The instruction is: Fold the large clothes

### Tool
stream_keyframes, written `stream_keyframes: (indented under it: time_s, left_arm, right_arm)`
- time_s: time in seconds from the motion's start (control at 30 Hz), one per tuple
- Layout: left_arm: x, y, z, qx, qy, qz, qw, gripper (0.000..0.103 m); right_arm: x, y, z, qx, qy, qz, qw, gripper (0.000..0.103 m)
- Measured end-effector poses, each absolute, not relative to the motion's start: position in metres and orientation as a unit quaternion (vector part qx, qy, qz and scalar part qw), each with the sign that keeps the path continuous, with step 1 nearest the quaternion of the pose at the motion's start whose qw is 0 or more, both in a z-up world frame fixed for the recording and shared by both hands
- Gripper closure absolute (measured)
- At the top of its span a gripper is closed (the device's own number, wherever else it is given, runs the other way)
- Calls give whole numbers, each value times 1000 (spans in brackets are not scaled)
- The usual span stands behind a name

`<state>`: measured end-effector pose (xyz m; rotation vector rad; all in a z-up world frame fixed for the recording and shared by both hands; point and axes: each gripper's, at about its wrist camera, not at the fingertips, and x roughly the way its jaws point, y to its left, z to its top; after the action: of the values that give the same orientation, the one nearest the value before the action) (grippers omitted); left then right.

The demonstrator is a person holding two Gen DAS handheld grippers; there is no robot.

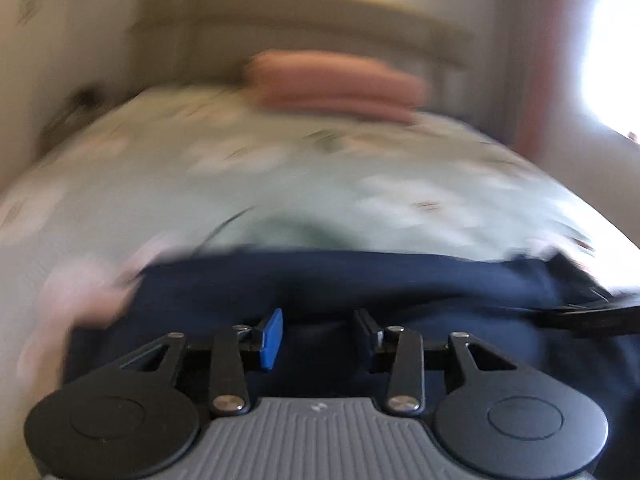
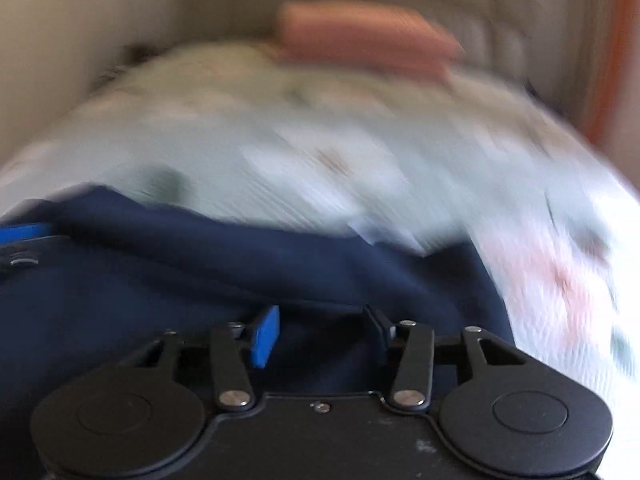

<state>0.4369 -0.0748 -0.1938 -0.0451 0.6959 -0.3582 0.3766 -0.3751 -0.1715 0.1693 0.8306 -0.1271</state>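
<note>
A dark navy garment (image 1: 320,280) lies across the near part of a bed, and it also fills the lower left of the right wrist view (image 2: 200,264). My left gripper (image 1: 318,336) is open, its jaws spread just above the navy cloth with nothing between them. My right gripper (image 2: 322,334) is open too, low over the same garment near its right edge. The left gripper's blue pad shows at the far left of the right wrist view (image 2: 24,232). Both views are motion-blurred.
The bed has a pale green floral cover (image 1: 280,168). A folded pink stack (image 1: 336,84) lies at the far end by the beige headboard (image 1: 304,12). A wall runs along the left and a bright window (image 1: 612,56) is at the right.
</note>
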Motion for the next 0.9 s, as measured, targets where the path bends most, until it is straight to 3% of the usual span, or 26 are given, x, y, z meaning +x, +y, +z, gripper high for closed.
stream_keyframes:
  time_s: [0.03, 0.1, 0.13, 0.23, 0.3, 0.37, 0.57, 0.67, 0.73, 0.8, 0.9]
  left_arm:
    - [442, -54, -204, -51, 344, -164, 923, 62]
    - [444, -15, -214, -132, 344, -175, 913, 96]
    - [442, -2, -215, -145, 350, -171, 909, 98]
    - [422, 18, -204, -150, 350, -162, 910, 98]
    - [399, 25, -188, -144, 348, -171, 910, 75]
    - [363, 26, -170, -131, 343, -200, 908, 64]
    - [278, 15, -165, -88, 388, -231, 888, 60]
    - [275, 19, -195, -88, 443, -194, 871, 67]
    - [272, 32, -203, -110, 435, -190, 873, 78]
    - [277, 49, -206, -154, 451, -174, 862, 96]
    - [275, 71, -209, -205, 470, -160, 844, 100]
  right_arm:
    - [372, -388, -174, 107, 390, -49, 913, 38]
    - [365, -392, -175, 77, 383, -65, 918, 51]
    - [361, -392, -174, 67, 379, -68, 920, 51]
    - [339, -403, -165, 92, 376, -95, 917, 50]
    - [309, -397, -148, 98, 367, -78, 922, 48]
    - [273, -383, -130, 87, 358, -46, 928, 47]
    - [220, -338, -144, 2, 407, -23, 913, 44]
    - [225, -346, -167, 26, 443, -46, 895, 36]
    - [229, -360, -173, 72, 452, -48, 888, 31]
    - [228, -366, -175, 86, 451, -46, 887, 30]
    - [225, -358, -174, 58, 448, -57, 890, 30]
